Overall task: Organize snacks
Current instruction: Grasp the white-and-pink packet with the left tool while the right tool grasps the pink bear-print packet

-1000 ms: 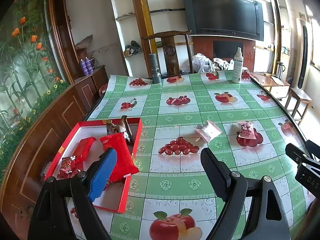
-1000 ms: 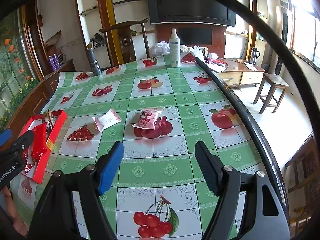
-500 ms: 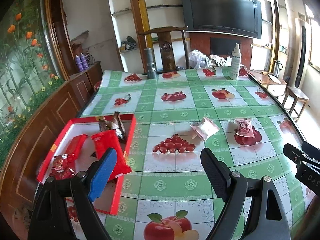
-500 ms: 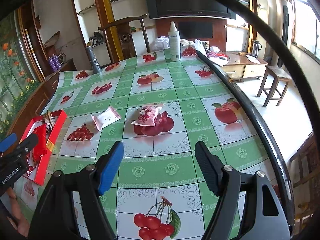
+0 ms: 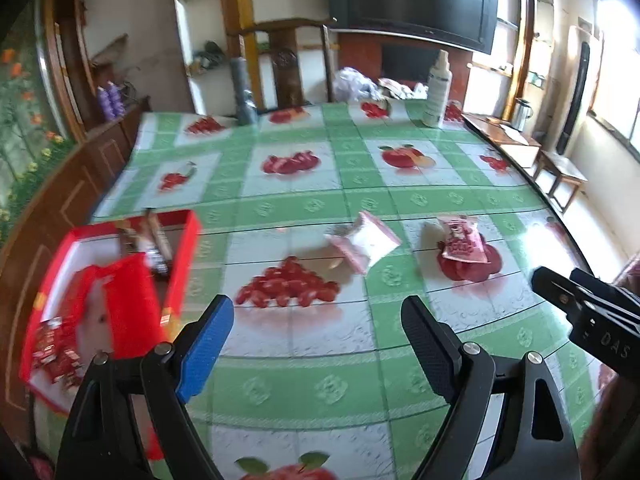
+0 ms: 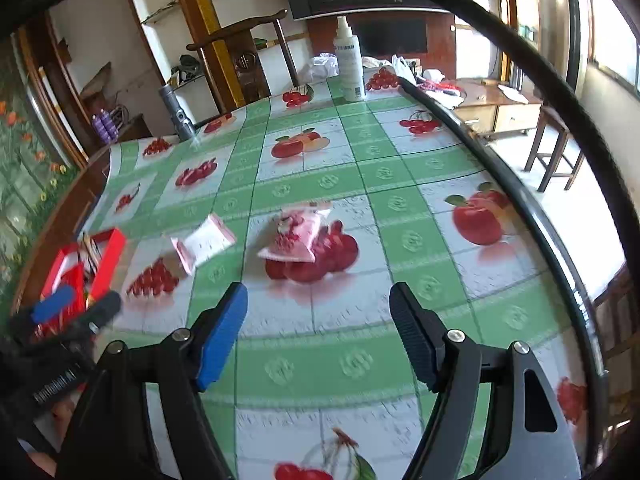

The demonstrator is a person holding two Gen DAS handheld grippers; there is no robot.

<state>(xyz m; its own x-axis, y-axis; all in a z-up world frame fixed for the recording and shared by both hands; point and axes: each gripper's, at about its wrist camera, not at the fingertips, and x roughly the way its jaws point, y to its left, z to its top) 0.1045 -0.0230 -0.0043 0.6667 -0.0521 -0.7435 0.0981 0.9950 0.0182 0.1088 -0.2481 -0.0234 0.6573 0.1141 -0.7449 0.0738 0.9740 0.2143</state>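
While both grippers hang over the bench [image 5: 304,364], their fingers stand apart and hold nothing. The left gripper [image 5: 316,344] and the right gripper [image 6: 318,336] both point toward the white snack packet [image 5: 366,242]. Just to the right of that packet lies the pink snack packet [image 5: 464,242]. Well to its left sits the red box [image 5: 186,256], with red snacks inside.

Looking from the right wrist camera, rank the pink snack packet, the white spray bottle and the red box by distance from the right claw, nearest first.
1. Pink snack packet: straight ahead of the right claw.
2. Red box: far left, by the table edge.
3. White spray bottle: at the table's far end.
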